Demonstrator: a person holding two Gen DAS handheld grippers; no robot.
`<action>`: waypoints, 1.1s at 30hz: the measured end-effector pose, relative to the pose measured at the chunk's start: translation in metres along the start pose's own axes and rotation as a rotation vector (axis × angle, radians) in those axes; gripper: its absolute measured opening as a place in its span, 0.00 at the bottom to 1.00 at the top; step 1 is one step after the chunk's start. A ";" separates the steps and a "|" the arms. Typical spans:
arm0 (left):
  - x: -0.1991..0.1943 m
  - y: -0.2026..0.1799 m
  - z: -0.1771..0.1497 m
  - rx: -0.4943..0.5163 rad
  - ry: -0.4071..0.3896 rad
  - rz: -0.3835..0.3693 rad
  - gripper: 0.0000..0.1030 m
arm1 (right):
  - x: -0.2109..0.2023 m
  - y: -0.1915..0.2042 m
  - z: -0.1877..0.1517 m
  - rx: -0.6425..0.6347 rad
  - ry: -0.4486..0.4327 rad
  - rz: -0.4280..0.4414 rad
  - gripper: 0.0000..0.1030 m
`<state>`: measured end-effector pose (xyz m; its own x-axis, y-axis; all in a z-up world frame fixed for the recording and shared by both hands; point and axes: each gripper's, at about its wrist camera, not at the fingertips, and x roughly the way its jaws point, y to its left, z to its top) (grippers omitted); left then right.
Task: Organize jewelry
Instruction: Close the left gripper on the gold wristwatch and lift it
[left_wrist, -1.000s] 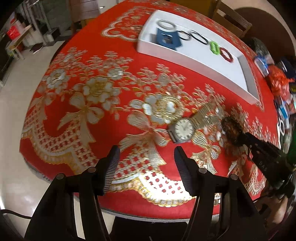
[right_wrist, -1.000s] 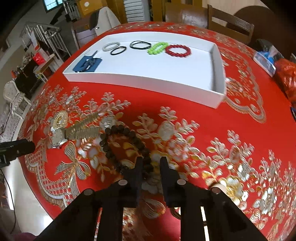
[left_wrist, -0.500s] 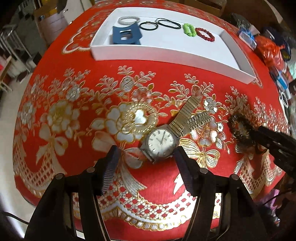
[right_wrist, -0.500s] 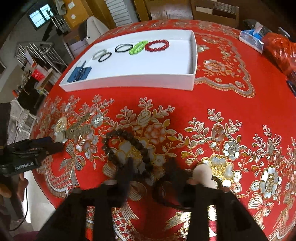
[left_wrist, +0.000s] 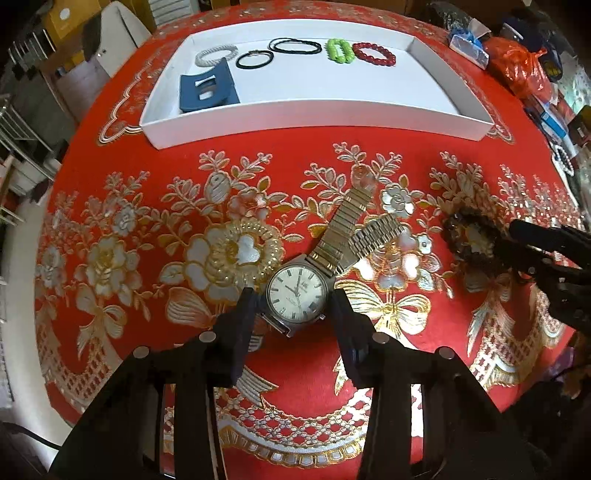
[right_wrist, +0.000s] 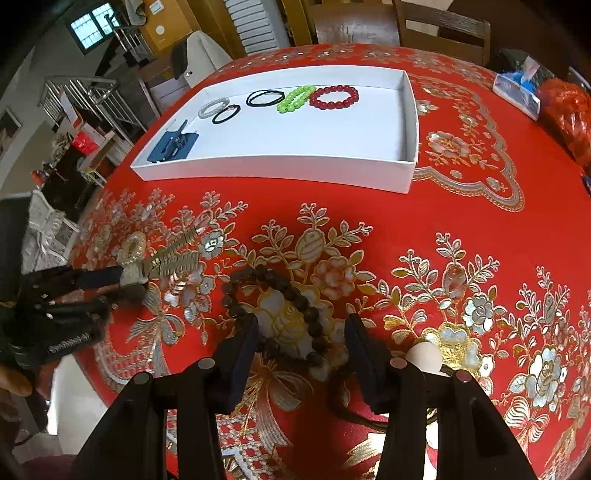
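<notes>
A gold-band wristwatch lies on the red tablecloth. My left gripper is open with one finger on each side of the watch face; it also shows in the right wrist view. A dark bead bracelet lies on the cloth to the right of the watch, and shows in the left wrist view. My right gripper is open around the bracelet's near part. A white tray at the back holds a red bracelet, a green one, black rings and a blue holder.
The red and gold tablecloth covers a round table whose near edge drops off just behind both grippers. Bags and small packets lie at the far right. Chairs stand behind the table.
My left gripper has moved forward until its fingers flank the watch face. My right gripper has opened, letting go of the dark bracelet, and now straddles its near part.
</notes>
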<state>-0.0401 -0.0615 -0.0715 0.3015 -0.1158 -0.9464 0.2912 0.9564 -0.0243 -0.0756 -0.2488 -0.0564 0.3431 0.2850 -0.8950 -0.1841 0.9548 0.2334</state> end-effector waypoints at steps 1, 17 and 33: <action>0.000 0.001 0.000 -0.001 0.000 -0.010 0.39 | 0.002 0.001 0.000 -0.003 0.004 -0.006 0.40; -0.043 0.015 0.009 -0.096 -0.044 -0.150 0.36 | -0.036 -0.009 0.013 -0.005 -0.096 0.027 0.08; -0.107 0.040 0.051 -0.120 -0.142 -0.159 0.36 | -0.112 -0.019 0.058 -0.039 -0.225 0.052 0.08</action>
<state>-0.0142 -0.0244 0.0454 0.3879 -0.2956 -0.8730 0.2382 0.9472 -0.2149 -0.0576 -0.2942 0.0617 0.5286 0.3495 -0.7736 -0.2408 0.9356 0.2581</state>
